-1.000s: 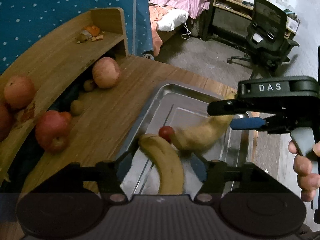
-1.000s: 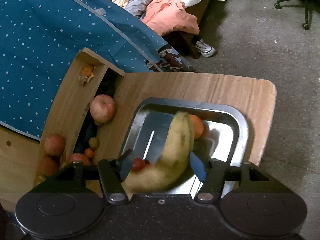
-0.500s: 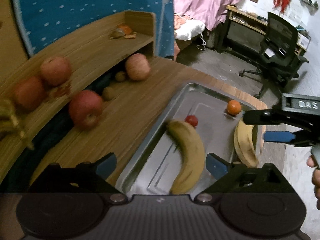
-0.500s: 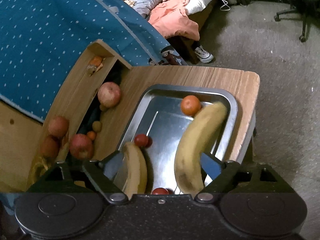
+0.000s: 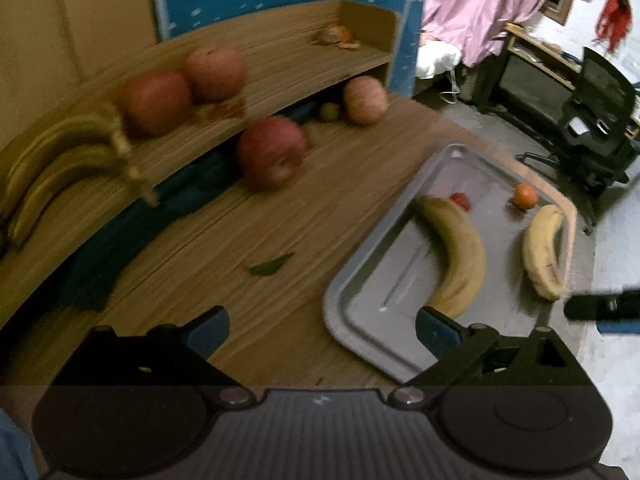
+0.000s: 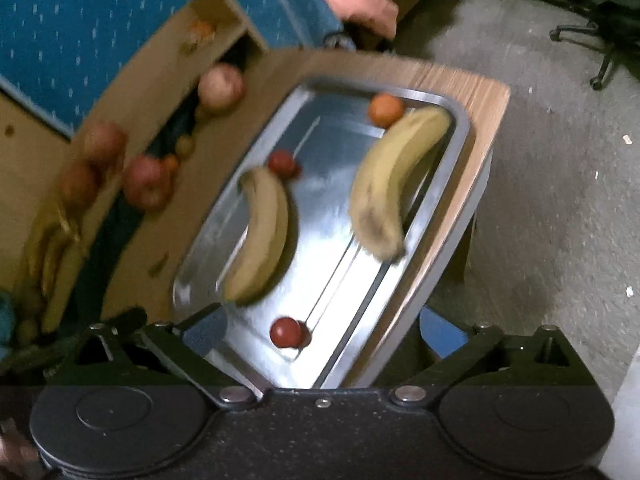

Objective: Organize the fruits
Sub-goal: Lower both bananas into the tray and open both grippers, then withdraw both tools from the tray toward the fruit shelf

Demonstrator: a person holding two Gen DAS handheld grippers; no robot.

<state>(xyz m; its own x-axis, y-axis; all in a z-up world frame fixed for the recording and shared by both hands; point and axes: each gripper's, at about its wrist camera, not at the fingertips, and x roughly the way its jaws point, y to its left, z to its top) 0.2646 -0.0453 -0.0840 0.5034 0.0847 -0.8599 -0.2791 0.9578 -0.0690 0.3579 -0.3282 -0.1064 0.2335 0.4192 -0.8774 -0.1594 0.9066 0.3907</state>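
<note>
On the far left, the banana bunch (image 5: 60,160) lies on the shelf (image 5: 280,48), with two apples (image 5: 156,100) beside it, all blurred. Below on the counter (image 5: 240,240) sit a red apple (image 5: 272,156) and a paler apple (image 5: 365,100), a small leaf (image 5: 270,266) nearer us.

What changed: a second ago our right claw (image 6: 324,334) carried a banana over the tray (image 5: 360,336); now the right banana (image 5: 544,252) lies loose by the tray's far-right wall, just beside the small orange (image 5: 525,195). The left banana (image 5: 456,252) stays put, touching a small red fruit (image 5: 460,200). Another red fruit (image 6: 286,332) sits at the tray's near end in the right view. So two bananas are placed; apples and the bunch remain outside, so we judge the sorting only partly done.

Pose: our left claw (image 5: 320,326) has swung left and back, now over the counter edge of the tray, jaws wide, empty. The right claw has pulled back above the tray's near end, jaws wide, holding nothing.
</note>
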